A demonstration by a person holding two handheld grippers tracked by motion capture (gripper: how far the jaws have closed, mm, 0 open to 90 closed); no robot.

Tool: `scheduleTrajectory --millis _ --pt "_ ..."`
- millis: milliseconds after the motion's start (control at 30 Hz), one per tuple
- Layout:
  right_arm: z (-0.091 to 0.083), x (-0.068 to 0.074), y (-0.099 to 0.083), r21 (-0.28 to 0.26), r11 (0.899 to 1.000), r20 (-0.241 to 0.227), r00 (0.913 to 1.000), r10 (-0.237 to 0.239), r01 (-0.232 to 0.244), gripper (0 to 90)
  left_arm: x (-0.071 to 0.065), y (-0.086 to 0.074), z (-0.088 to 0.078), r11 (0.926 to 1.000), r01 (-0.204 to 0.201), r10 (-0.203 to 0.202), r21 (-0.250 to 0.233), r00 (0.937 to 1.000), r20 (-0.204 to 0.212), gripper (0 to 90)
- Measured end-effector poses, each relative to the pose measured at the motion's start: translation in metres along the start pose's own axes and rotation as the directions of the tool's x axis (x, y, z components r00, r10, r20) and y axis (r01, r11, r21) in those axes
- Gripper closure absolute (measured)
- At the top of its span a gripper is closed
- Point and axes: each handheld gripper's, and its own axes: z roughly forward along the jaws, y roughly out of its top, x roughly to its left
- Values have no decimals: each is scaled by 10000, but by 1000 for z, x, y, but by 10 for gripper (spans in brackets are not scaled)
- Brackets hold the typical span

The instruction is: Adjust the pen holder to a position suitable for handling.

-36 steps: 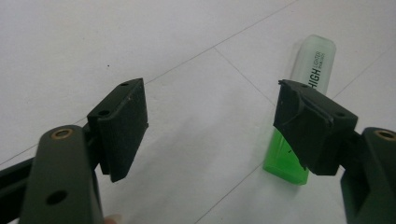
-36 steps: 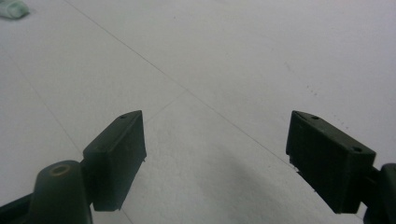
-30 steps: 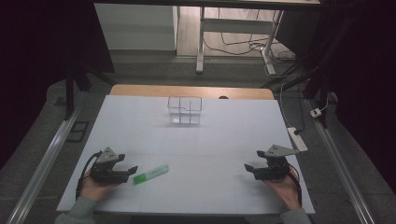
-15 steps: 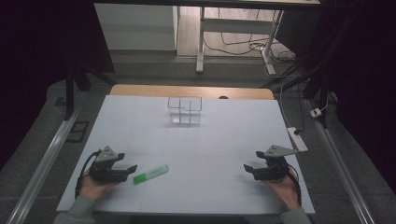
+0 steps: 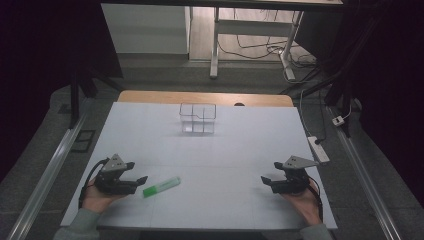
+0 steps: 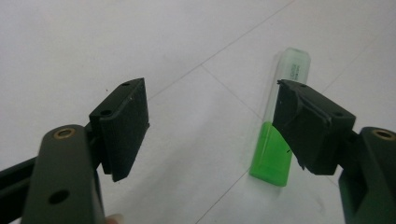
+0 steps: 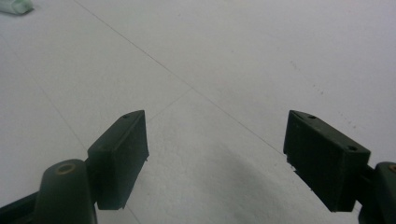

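Observation:
A green highlighter (image 5: 161,186) with a pale translucent cap lies flat on the white table (image 5: 210,150), near the front left. My left gripper (image 5: 137,179) rests just left of it, open, jaws pointing right toward it. In the left gripper view the highlighter (image 6: 278,140) lies partly behind the right jaw, outside the gap between the fingers. My right gripper (image 5: 267,181) sits open near the front right, with only bare table between its jaws (image 7: 215,154). The highlighter's cap tip (image 7: 14,6) peeks in at the top left of the right gripper view.
A clear plastic box with compartments (image 5: 198,118) stands at the far middle of the table. A power strip (image 5: 318,149) lies off the right edge. Beyond the table are desk legs and cables on the floor.

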Motion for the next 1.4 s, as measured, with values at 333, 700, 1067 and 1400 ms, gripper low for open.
scheduleTrajectory --millis 333,700,1067,1400 --pt "0 -1 -1 -87 10000 89 10000 34 -33 211 0 16 -9 9976 -651 647 242 9978 172 267" --pt "1 0 -1 33 10000 87 10000 -25 25 214 0 30 -14 9921 -1135 1091 531 9909 792 273" --pt "1 0 -1 15 10000 57 10000 -6 6 214 -5 45 -9 9722 -1930 1718 1325 9727 1562 276" --pt "2 -1 -1 55 10000 31 10000 19 -20 214 -10 56 5 9442 -2502 2007 2144 9528 2280 275"
